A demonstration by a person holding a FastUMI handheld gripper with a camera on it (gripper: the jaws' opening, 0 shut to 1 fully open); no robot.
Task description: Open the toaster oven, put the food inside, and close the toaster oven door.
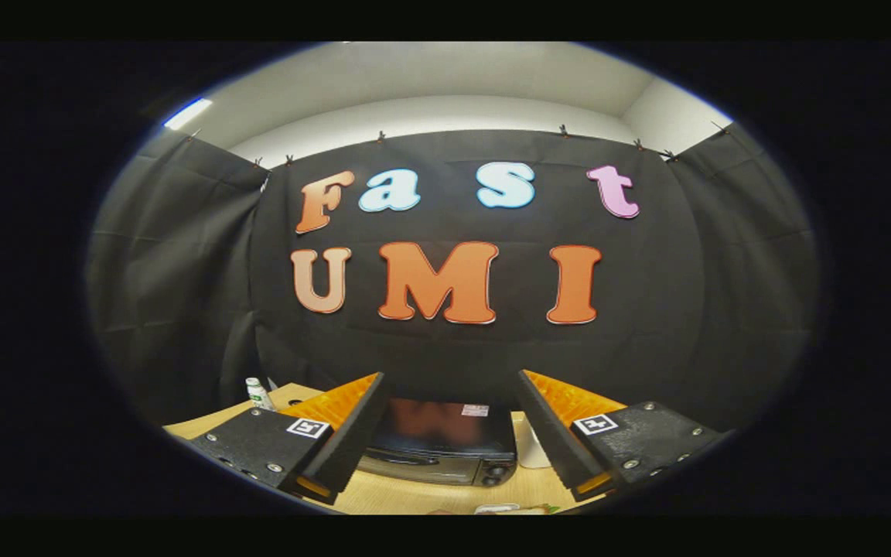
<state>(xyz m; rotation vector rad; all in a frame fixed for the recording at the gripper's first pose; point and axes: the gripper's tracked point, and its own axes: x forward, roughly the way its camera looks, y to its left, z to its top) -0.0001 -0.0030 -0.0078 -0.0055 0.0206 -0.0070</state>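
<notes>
The gripper [449, 433] is spread wide and holds nothing — the toaster oven [439, 449] stands beyond, door closed. Opening comes first; next move is descending to its handle.

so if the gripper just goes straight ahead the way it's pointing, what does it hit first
Probably the toaster oven. The gripper is open, holding nothing, and the oven sits on the table between and beyond its fingers. The view aims rather high, so it might instead pass over the oven; depth is unclear.

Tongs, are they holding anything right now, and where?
Nothing is held. The tongs are open with only air between their fingers, and the toaster oven sits beyond them on the wooden table, its door shut.
</notes>
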